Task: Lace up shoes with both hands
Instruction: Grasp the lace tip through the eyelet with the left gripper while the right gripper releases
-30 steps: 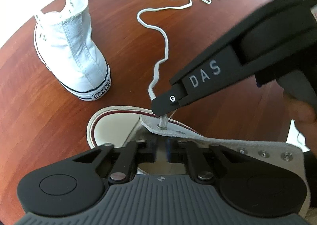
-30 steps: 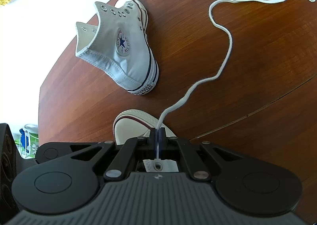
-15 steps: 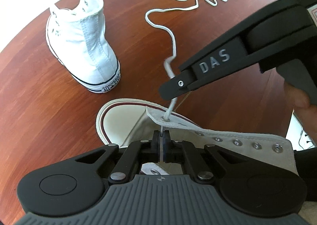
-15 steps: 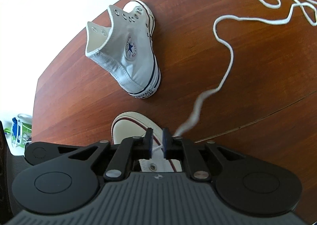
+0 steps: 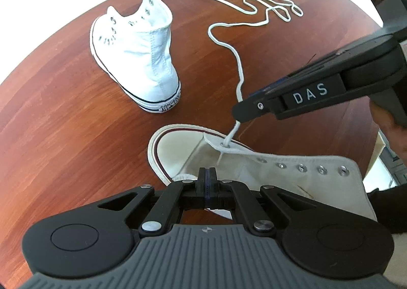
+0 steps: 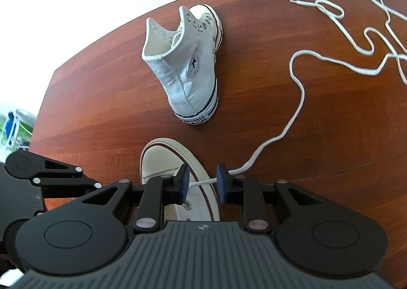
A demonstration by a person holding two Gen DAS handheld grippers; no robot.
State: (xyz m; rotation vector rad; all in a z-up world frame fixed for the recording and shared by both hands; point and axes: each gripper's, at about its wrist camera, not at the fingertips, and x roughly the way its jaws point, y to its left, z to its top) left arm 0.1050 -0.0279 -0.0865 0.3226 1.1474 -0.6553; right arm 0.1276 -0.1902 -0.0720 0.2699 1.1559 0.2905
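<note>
Standing: two shoes (image 5: pixel 137 59) (image 5: pixel 254 169); left jaws clenched on lace (image 5: pixel 237 77), right jaws released.

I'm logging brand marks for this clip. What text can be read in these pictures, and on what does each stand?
"DAS": on the side of the right hand-held gripper.
"CONVERSE ALL STAR": heel patch of the far shoe.
"ALL STAR", with a star: round ankle patch of that shoe; the rest is too small to read.

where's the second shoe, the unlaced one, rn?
The unlaced shoe stands upright on the table, upper left in the left wrist view, beyond the near shoe, heel toward the camera, left of the lace.
</note>
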